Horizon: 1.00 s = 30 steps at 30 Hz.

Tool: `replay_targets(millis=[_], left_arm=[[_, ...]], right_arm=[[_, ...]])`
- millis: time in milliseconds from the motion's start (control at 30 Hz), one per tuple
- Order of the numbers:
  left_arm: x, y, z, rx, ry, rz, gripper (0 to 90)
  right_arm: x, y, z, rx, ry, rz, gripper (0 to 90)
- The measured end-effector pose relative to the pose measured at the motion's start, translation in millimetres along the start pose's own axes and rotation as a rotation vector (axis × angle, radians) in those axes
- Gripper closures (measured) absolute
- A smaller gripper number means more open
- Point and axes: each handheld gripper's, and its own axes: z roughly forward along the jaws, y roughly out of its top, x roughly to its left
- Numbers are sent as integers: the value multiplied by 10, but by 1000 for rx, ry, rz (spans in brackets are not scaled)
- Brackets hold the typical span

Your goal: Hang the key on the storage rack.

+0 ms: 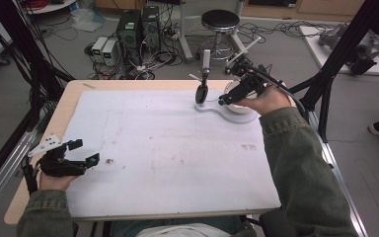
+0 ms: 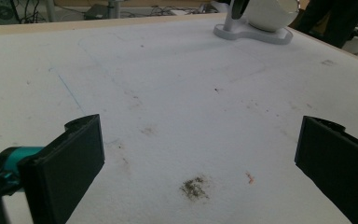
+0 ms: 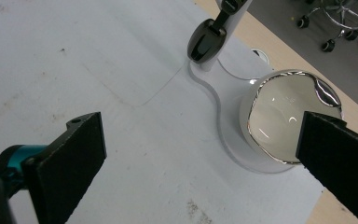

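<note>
Your right gripper (image 3: pixel 200 158) hovers wide open beside the bowl (image 3: pixel 284 116), nothing grasped yet; left gripper (image 2: pixel 200 154) idles wide, well apart from it.

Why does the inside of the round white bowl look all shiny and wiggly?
In the right gripper view, the white bowl has a mirror-like lining that catches the room lights as bright streaks and bends its reflections; in the high view the right gripper covers part of it, so no shine shows.
</note>
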Motion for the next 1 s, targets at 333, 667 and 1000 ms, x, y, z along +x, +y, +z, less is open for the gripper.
replay_targets(millis=[333, 667, 1000], left_arm=[[3, -1, -2, -1, 2, -2, 18], [-2, -2, 8, 9, 5, -1, 18], [-3, -4, 7, 12, 6, 0, 18]], right_arm=[[-69, -365, -28, -125, 69, 98, 6], [-88, -1178, 334, -122, 60, 158, 7], [-90, -1531, 417, -142, 39, 195, 6]])
